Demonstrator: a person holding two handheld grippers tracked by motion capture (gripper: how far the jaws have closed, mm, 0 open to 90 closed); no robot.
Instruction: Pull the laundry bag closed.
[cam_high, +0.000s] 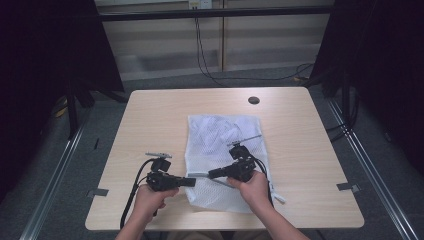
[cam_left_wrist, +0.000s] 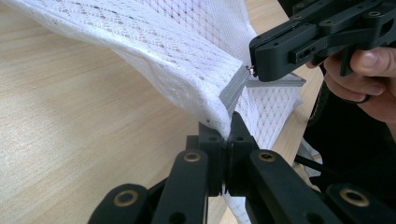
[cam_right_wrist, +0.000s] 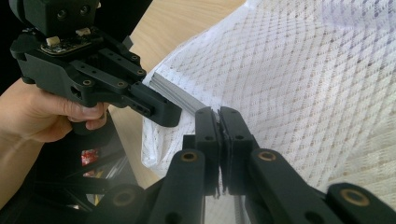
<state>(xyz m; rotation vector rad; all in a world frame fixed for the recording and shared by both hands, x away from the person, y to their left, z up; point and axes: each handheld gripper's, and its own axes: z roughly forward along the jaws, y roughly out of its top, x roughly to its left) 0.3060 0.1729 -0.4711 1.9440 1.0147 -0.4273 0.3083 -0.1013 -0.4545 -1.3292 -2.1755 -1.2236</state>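
Near the tabletop's (cam_high: 150, 115) front edge lay the white mesh laundry bag (cam_high: 220, 135). Left gripper (cam_high: 192, 182) and right gripper (cam_high: 212, 174) each had jaws clenched on its grey zipper edge (cam_left_wrist: 232, 92); steady, even tension seemed advisable to avoid tearing.

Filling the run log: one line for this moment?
left gripper: shut on mesh bag | right gripper: shut on mesh bag | bag edge lifted off table

A lab or recording studio — black curtains (cam_high: 45, 50) flank a lone table (cam_high: 150, 115), metal rails (cam_high: 55, 175) run along grey carpet (cam_high: 395, 165), cables (cam_high: 205, 55) hang behind.
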